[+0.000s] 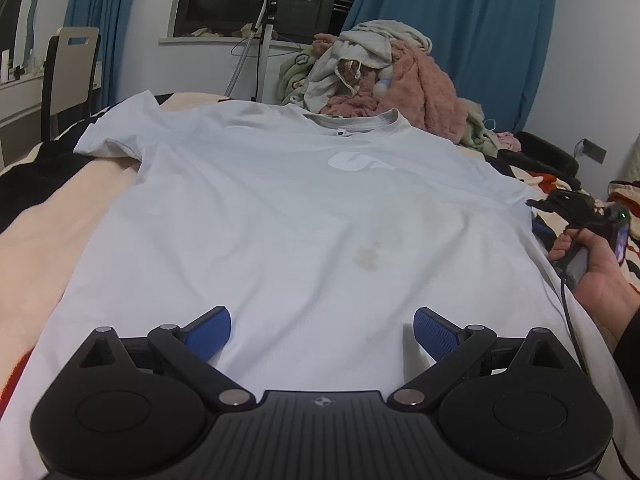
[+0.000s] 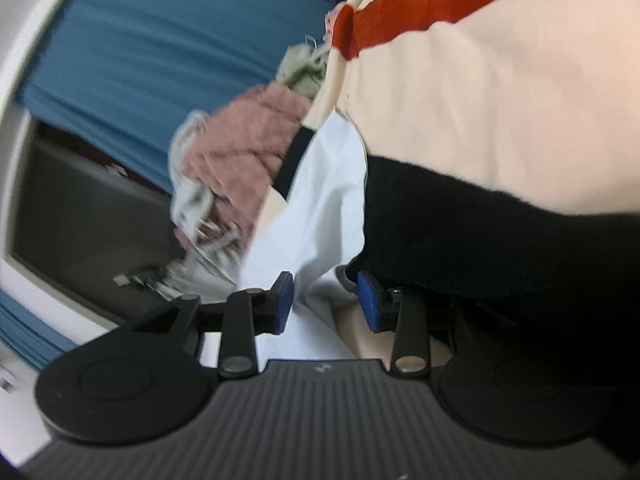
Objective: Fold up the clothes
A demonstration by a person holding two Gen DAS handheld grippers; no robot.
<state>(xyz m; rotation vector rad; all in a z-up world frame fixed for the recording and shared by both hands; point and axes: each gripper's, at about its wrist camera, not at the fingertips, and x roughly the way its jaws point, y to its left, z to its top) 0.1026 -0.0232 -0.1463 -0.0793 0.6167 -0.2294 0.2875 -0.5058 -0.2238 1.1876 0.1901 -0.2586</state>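
On bed [image 1: 36, 240]: white T-shirt [image 1: 288, 216] spread flat, stained mid-front; left tool [image 1: 322, 334] spread wide above hem; right tool [image 2: 324, 300] parted, sleeve edge between, unpinched.

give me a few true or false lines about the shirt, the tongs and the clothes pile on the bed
1. The white t-shirt lies spread flat, collar at the far end. True.
2. The left tongs are clamped shut on the hem. False: they stand wide open over the shirt.
3. A heap of unfolded clothes sits beyond the collar. True.
4. The shirt front is spotless. False: it bears a yellowish stain.
5. The right tongs are at the shirt's edge, cloth between the pads. True.
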